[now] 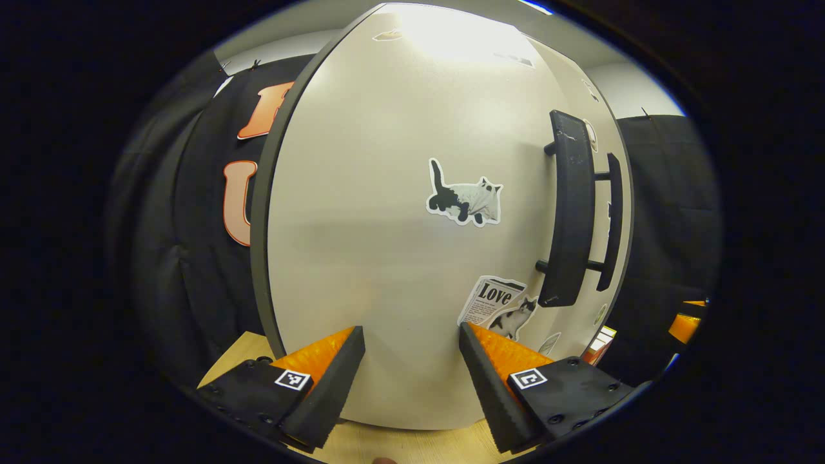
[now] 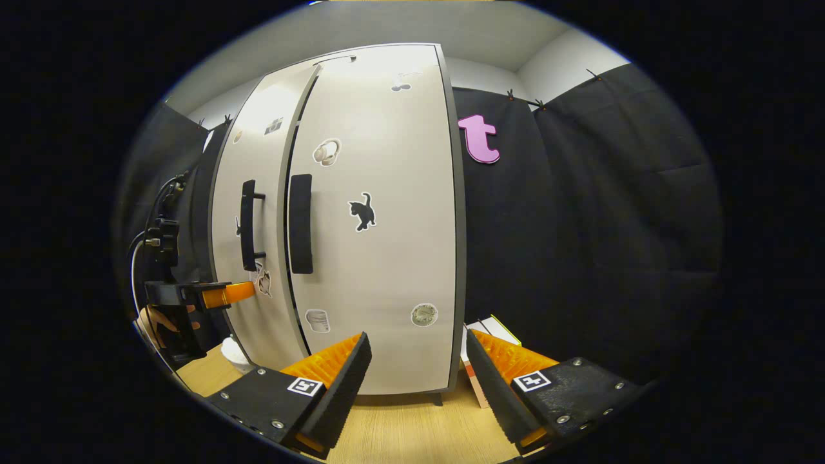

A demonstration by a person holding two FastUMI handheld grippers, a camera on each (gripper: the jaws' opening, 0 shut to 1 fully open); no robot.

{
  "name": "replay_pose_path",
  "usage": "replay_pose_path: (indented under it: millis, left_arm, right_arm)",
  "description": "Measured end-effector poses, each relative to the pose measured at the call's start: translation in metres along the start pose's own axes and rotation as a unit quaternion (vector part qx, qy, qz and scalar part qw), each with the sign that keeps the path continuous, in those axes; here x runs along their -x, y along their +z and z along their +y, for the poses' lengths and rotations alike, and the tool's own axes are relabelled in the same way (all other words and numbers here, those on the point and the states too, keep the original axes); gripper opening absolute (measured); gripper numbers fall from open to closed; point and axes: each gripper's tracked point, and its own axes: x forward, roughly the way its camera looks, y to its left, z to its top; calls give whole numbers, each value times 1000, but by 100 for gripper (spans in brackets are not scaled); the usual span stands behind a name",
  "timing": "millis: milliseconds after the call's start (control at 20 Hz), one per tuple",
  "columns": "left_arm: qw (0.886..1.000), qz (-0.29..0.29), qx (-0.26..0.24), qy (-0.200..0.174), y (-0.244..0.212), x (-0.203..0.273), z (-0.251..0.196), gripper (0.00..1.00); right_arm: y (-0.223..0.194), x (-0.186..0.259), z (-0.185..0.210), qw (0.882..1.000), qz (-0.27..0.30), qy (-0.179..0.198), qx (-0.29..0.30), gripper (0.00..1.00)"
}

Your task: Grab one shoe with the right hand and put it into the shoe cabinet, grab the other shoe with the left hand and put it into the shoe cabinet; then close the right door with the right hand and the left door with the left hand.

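The pale shoe cabinet (image 2: 380, 258) stands shut or nearly so, with a thin dark gap between its doors. Its left door (image 1: 387, 245), with cat stickers, is right in front of my left gripper (image 1: 411, 330). That gripper is open, its fingertips at the door's lower face with nothing between them. The same gripper (image 2: 229, 293) appears in the right gripper view against the left door (image 2: 258, 212), held by a hand (image 2: 161, 320). My right gripper (image 2: 417, 336) is open and empty, a short way back from the right door (image 2: 387, 193). Two dark handles (image 1: 570, 206) sit side by side.
A white and red box (image 2: 490, 332) lies on the wooden surface (image 2: 399, 425) right of the cabinet. A small white object (image 2: 235, 353) sits by the cabinet's lower left corner. Black cloth walls close in on both sides.
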Motion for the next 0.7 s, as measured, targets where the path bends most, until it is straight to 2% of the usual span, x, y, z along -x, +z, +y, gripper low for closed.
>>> replay_pose_path:
  millis: [100, 300, 450, 700]
  left_arm:
    - [1000, 3, 0, 6, -1, -3, 0, 99]
    - [1000, 13, -4, 22, 0, -2, -1, 97]
    - [1000, 12, -7, 18, 10, 7, -5, 97]
    - [1000, 16, -7, 13, 33, 61, -3, 97]
  right_arm:
    - [3, -4, -1, 1000, 3, 2, -3, 92]
    - [16, -11, 0, 1000, 2, 15, -17, 92]
    - [29, -11, -5, 1000, 7, 14, -7, 92]
    - [63, 3, -4, 1000, 5, 22, -7, 92]
